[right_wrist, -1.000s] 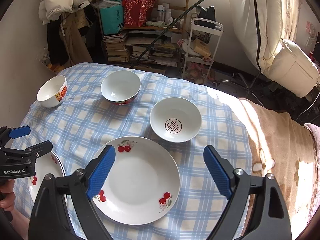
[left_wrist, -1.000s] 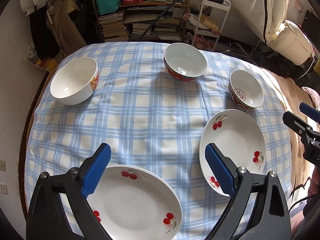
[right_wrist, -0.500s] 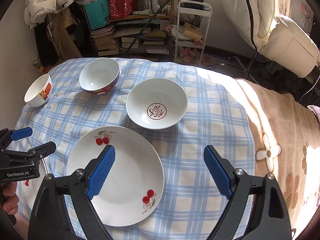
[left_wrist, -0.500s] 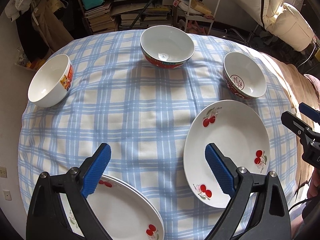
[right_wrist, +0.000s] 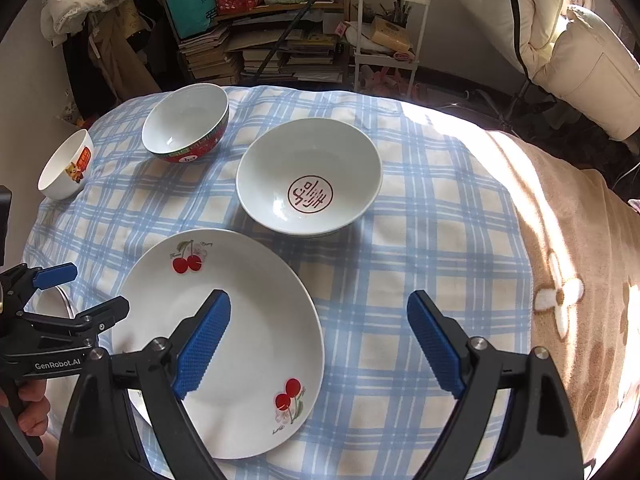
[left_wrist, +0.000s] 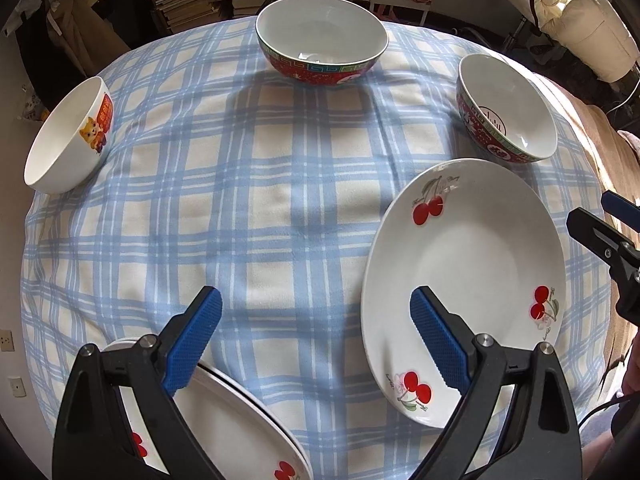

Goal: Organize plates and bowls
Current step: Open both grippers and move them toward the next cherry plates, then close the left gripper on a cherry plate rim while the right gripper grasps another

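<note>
Crockery is spread over a round bench (left_wrist: 256,216) covered with a blue-and-cream checked cloth (right_wrist: 432,240). In the left wrist view the left gripper (left_wrist: 316,340) hangs above the near part of the cloth with its blue fingers (left_wrist: 192,338) spread wide and nothing between them. Under its left finger, at 7 o'clock, lies a stack of cherry plates (left_wrist: 240,432), partly hidden by the gripper frame; how many are in the stack cannot be told. A single cherry plate (left_wrist: 472,280) lies flat at 4 o'clock, just beside the right finger. Beyond that plate, at 2 o'clock, stands a red-patterned bowl with a round red emblem inside (left_wrist: 508,112), close to the plate's far rim. A larger red bowl with a green key-pattern band (left_wrist: 322,38) stands at 12 o'clock, and a white bowl with a cartoon cat (left_wrist: 70,138) sits at 10 o'clock, near the bench edge and well apart from the others.

In the right wrist view the right gripper (right_wrist: 318,344) hovers released and empty, its left finger (right_wrist: 204,344) over the single cherry plate and its right finger over bare cloth. The emblem bowl sits at 12 o'clock just past the plate. At 9 o'clock the left gripper shows with a person's hand (right_wrist: 34,408) on its handle.
</note>
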Motion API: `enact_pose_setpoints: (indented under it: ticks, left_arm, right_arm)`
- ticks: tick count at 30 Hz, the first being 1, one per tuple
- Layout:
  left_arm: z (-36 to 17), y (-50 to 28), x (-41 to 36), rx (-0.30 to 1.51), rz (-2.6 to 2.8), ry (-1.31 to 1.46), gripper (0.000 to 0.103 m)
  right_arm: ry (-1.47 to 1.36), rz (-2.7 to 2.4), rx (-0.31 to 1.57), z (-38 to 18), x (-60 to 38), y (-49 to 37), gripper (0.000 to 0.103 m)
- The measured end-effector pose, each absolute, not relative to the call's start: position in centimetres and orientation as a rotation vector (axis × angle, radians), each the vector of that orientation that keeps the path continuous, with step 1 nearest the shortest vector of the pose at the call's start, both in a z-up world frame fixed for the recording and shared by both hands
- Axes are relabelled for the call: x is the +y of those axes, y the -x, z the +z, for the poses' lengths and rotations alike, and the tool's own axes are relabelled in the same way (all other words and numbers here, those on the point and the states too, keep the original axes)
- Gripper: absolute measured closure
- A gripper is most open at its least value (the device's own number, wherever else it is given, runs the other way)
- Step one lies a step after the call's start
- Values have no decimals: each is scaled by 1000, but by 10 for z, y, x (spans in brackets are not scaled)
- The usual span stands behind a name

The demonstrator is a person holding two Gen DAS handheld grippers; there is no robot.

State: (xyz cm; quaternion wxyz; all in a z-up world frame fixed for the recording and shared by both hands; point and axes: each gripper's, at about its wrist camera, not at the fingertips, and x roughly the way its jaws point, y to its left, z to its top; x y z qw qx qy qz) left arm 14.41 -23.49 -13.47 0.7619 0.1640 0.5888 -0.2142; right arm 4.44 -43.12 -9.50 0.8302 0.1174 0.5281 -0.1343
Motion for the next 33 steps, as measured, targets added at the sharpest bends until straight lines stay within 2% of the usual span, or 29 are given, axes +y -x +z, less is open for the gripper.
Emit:
enact_pose_setpoints:
  ticks: [10, 13, 29, 31, 33]
  left_arm:
    - [-161, -141, -243, 1351, -462, -377, 10]
    - [-167, -138, -245, 1360, -464, -389, 15]
    - [-169, -139, -256, 1362, -478, -386, 18]
    - [-169, -139, -260, 1360, -485, -390, 20]
    - [-167, -139, -264, 1363, -501, -379, 28]
  right_arm:
    - [-228, -250, 1214, -129, -432, -58, 9]
    - [-236, -233, 1244, -139, -431, -61, 9]
    - [-244, -208, 1325, -160, -427, -69, 9]
    - [-247, -207, 1327, -160, -427, -69, 9]
    - [-250, -207, 1330, -160, -429, -70, 9]
